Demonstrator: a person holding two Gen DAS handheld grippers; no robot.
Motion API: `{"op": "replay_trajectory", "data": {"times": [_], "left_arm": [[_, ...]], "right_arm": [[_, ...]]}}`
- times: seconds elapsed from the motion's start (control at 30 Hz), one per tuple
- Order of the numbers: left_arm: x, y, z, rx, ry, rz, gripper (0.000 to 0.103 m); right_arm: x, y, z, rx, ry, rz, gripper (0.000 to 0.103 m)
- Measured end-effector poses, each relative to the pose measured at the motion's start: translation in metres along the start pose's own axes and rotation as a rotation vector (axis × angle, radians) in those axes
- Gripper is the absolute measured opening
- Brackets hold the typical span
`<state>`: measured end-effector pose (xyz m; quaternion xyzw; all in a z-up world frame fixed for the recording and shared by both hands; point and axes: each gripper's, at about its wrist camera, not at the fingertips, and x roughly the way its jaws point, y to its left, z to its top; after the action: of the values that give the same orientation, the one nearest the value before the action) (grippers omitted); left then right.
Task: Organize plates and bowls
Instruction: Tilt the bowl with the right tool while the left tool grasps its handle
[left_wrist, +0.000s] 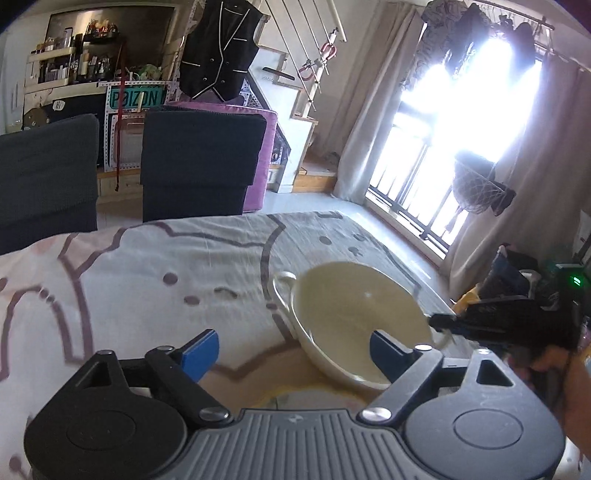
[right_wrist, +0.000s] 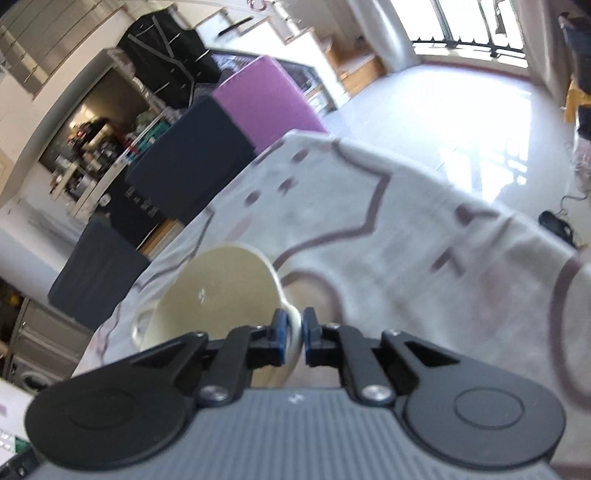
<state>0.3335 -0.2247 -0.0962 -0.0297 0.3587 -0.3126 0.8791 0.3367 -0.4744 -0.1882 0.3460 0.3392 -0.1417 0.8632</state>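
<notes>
One cream round two-handled bowl (left_wrist: 354, 314), lower middle on the patterned tablecloth (left_wrist: 147, 266). Right gripper (right_wrist: 293, 334) pinching its rim; left gripper (left_wrist: 291, 350) spread wide, hiding the near edge.

- Bowl (left_wrist: 354, 317) sits on the table (left_wrist: 147, 266), at about 1 o'clock from the left gripper (left_wrist: 291, 350).
- Right gripper (left_wrist: 443, 323) meets the bowl rim at the bowl's 3 o'clock; in the right wrist view the rim lies between the right gripper's fingers (right_wrist: 279, 332).
- Two chairs (left_wrist: 199, 162) stand behind the table's far edge, at 10 to 11 o'clock.
- Window (left_wrist: 461, 129) lies at 2 o'clock, beyond the table.
</notes>
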Motion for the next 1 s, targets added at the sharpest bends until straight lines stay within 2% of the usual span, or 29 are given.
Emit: {"op": "replay_trajectory", "data": {"times": [0.13,0.23,0.37,0.5,0.53,0.67,0.8,1.0], "left_arm": [[0.034,0.007,0.020,-0.047,0.025,-0.004,0.060],[0.057,0.015,0.031,-0.110,0.039,-0.024,0.054],[0.084,0.023,0.039,-0.169,0.056,-0.030,0.047],[0.105,0.028,0.039,-0.180,0.092,0.015,0.023],[0.110,0.029,0.039,-0.175,0.098,0.033,0.021],[0.117,0.022,0.038,-0.106,0.114,0.078,0.023],[0.115,0.001,0.036,0.045,0.144,0.139,0.023],[0.094,0.001,0.021,0.044,0.191,0.145,0.026]], "right_arm": [[0.005,-0.002,0.006,0.002,0.016,-0.002,0.014],[0.003,-0.003,0.010,-0.013,0.050,-0.008,0.016],[-0.010,0.001,0.006,-0.057,0.046,-0.022,0.017],[-0.007,-0.002,0.001,-0.044,0.064,-0.031,0.019],[-0.006,-0.002,0.000,-0.048,0.070,-0.031,0.019],[-0.005,0.005,-0.003,-0.096,0.066,-0.057,0.020],[-0.005,0.015,-0.005,-0.150,0.052,-0.095,0.019],[-0.002,0.020,-0.002,-0.231,0.049,-0.108,0.018]]}}
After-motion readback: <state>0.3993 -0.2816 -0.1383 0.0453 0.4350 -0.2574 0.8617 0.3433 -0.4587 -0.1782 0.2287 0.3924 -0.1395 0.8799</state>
